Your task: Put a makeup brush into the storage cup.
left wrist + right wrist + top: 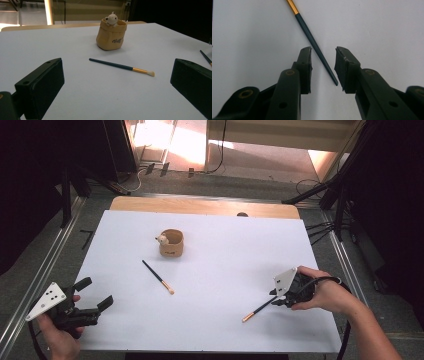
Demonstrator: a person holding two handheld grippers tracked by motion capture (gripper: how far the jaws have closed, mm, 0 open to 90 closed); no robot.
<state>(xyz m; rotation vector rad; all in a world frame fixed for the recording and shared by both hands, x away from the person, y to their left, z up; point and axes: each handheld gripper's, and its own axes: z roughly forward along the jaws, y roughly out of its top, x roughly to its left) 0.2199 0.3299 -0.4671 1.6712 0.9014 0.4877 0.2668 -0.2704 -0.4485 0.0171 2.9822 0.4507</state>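
On the white sheet a tan pouch-shaped cup [171, 243] [110, 37] with a small white bear figure at its rim stands toward the back. A dark-handled brush [158, 277] [120, 66] with a gold ferrule lies in front of it. A second brush [257, 310] [312, 37] [206, 57] lies at the right front. My right gripper [275, 298] [323, 52] is low over that brush's handle end. Its jaws stand on either side of the handle, with a gap on each side. My left gripper [97, 292] [117, 75] is open wide at the front left, holding nothing and facing the cup.
The white sheet [225, 245] covers a wooden table whose bare edge [200, 205] shows at the back. Dark stands and cables surround the table on the floor. Bare sheet lies between the two brushes.
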